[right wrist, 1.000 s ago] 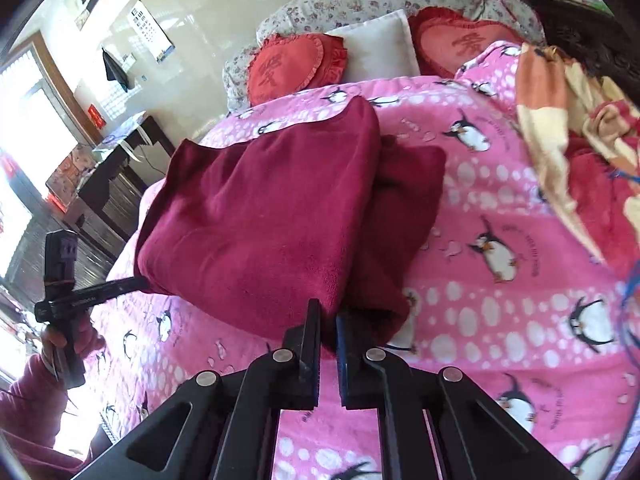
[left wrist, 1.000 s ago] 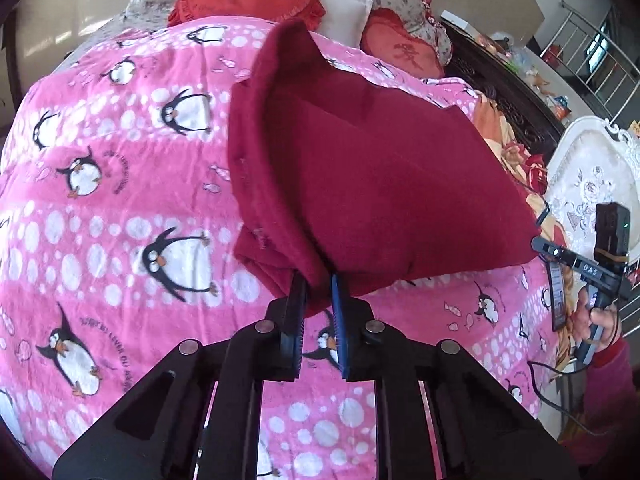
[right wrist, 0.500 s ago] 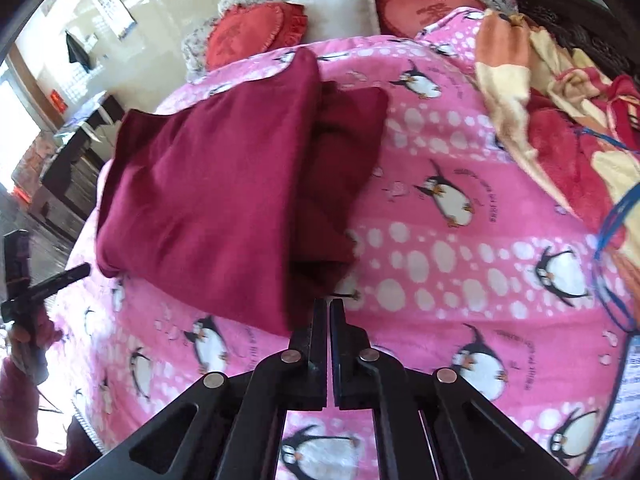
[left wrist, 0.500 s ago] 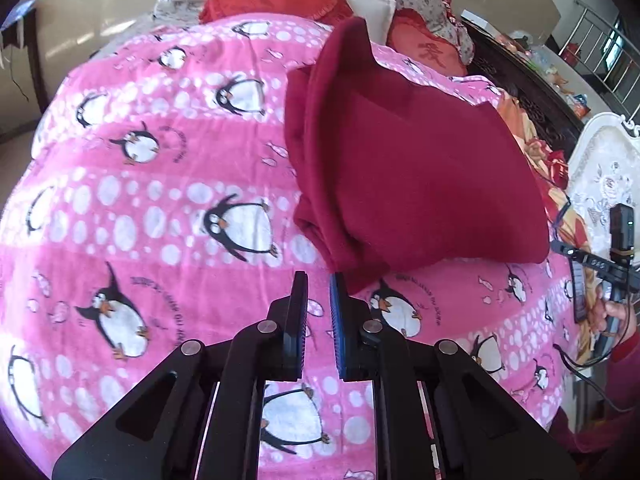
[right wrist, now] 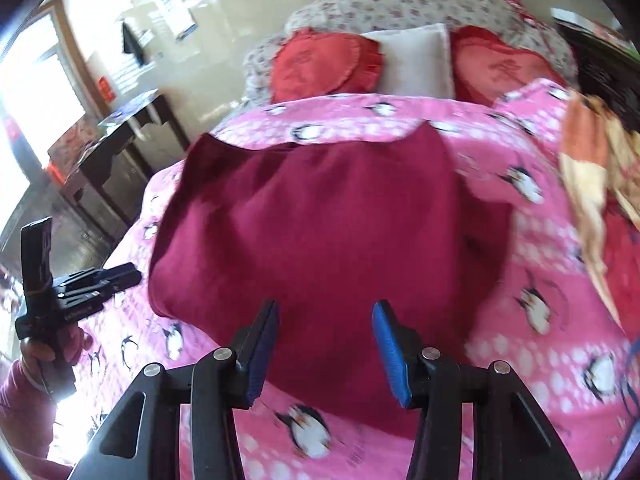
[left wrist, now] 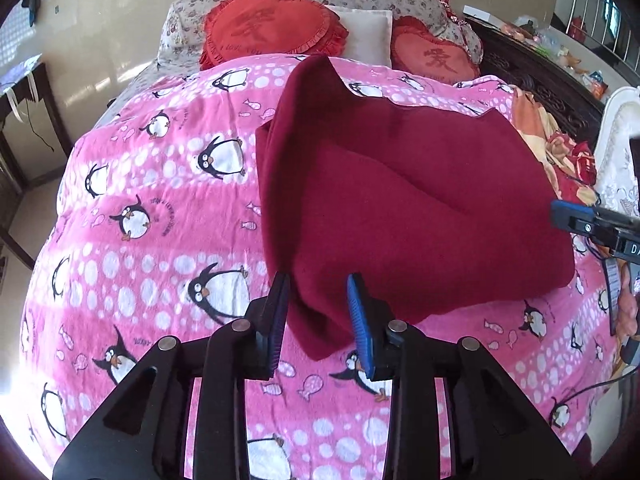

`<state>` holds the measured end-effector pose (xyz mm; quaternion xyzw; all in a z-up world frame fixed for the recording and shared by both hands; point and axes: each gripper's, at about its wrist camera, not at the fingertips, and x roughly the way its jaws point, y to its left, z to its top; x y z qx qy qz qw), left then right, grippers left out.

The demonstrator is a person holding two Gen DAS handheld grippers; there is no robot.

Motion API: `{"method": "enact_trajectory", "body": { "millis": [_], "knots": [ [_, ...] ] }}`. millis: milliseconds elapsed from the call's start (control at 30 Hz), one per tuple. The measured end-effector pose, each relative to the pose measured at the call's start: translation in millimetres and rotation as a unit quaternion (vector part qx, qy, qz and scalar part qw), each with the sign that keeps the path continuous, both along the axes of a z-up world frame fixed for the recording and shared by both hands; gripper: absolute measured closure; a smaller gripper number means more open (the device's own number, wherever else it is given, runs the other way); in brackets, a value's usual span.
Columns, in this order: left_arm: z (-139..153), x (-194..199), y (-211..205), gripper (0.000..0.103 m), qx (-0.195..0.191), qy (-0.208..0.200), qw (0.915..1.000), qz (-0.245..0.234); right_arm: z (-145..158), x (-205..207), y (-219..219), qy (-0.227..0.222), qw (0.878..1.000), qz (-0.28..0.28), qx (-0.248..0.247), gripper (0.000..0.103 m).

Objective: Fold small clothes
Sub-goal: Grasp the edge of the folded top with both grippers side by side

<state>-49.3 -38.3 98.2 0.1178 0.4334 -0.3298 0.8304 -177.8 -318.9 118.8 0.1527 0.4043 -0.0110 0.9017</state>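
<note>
A dark red fleece garment (left wrist: pixel 400 200) lies folded on the pink penguin blanket (left wrist: pixel 140 220). My left gripper (left wrist: pixel 320 320) is open, its fingers on either side of the garment's near left corner, not gripping it. In the right wrist view the same garment (right wrist: pixel 320 232) lies in front of my right gripper (right wrist: pixel 324 352), which is open over its near edge. That view is blurred by motion. Each gripper shows at the edge of the other's view.
Two red heart cushions (left wrist: pixel 272 28) and a white pillow (left wrist: pixel 368 36) lie at the head of the bed. An orange and red patterned cloth (right wrist: pixel 600 184) is bunched on the right side. A dark wooden table (right wrist: pixel 120 140) stands to the left of the bed.
Both grippers have let go of the garment and opened wide. The garment has dropped flat onto the blanket. The right gripper has swung so that the garment now lies straight ahead of it.
</note>
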Motion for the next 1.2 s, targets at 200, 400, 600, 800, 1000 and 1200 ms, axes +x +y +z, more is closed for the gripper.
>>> {"method": "enact_trajectory", "body": {
  "millis": [200,400,600,800,1000,1200],
  "knots": [
    [-14,10,-6,0.074,0.003,0.014,0.9998,0.009,5,65,39,-0.012,0.998,0.059,-0.021,0.056],
    [-24,19,-7,0.074,-0.004,0.032,0.9994,0.012,7,123,61,-0.019,0.996,0.088,-0.014,0.056],
    [-31,26,-4,0.072,-0.022,0.051,0.9983,0.016,13,182,85,-0.024,0.993,0.115,-0.028,0.056],
    [-37,28,1,0.071,-0.040,0.059,0.9973,0.018,-3,233,98,-0.006,0.993,0.113,-0.044,0.056],
    [-41,33,8,0.070,-0.062,0.071,0.9954,0.021,-40,271,96,0.031,0.994,0.096,-0.027,0.056],
    [-45,37,14,0.069,-0.074,0.084,0.9934,0.024,-45,277,123,0.041,0.984,0.158,-0.074,0.011]
  ]
}}
